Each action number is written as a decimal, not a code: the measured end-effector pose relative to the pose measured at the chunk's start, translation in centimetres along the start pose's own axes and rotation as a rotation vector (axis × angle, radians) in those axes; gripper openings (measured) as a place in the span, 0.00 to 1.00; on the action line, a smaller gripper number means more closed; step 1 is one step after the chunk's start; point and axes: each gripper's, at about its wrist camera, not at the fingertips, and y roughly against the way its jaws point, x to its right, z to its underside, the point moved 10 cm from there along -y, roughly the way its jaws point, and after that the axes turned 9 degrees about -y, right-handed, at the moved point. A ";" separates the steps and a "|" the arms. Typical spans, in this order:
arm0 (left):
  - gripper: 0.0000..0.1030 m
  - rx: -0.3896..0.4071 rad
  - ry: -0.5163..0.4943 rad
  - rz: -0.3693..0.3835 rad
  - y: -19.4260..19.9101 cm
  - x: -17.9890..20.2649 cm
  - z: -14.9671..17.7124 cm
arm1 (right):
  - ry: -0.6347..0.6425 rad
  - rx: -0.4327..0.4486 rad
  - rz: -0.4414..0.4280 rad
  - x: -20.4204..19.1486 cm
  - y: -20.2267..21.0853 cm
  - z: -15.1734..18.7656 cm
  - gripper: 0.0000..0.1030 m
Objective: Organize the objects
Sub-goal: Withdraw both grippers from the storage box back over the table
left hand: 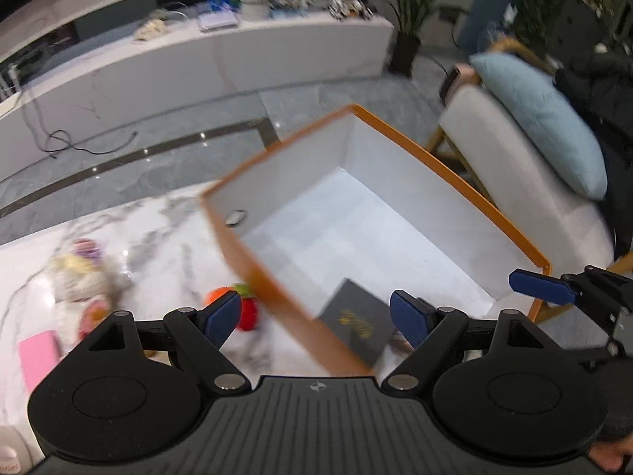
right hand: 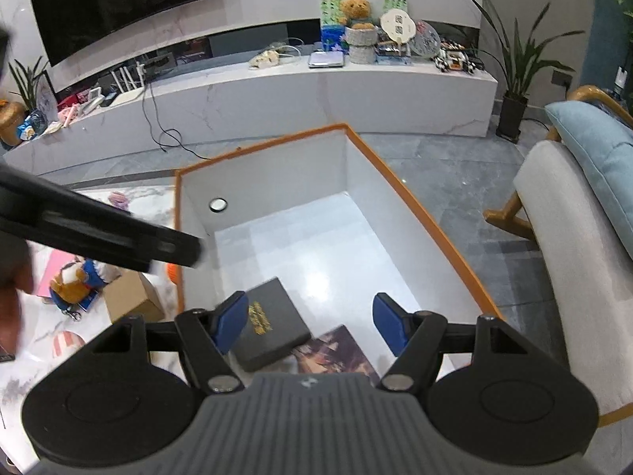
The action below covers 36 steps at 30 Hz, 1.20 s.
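Note:
An orange storage box with a white inside [left hand: 455,170] [right hand: 427,213] stands on a white marble table [left hand: 166,237]. A black book with gold lettering [left hand: 356,322] [right hand: 271,322] lies in it, beside a dark picture book [right hand: 340,350]. My left gripper [left hand: 316,318] is open and empty, above the box's left wall. My right gripper [right hand: 310,326] is open and empty, over the books. A right fingertip [left hand: 540,287] shows at the right edge of the left wrist view; the left gripper's dark body [right hand: 99,233] crosses the right wrist view.
On the table left of the box lie a plush toy [right hand: 75,279], a cardboard box [right hand: 132,297], a pink pad [left hand: 39,356], red and orange toys [left hand: 237,306] and a striped ball [right hand: 67,342]. A chair with a blue cushion [right hand: 593,166] stands to the right.

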 end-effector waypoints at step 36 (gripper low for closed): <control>0.95 -0.004 0.416 0.062 0.0 -8.6 19.7 | 0.381 -0.082 -0.094 -16.2 -2.5 6.9 0.69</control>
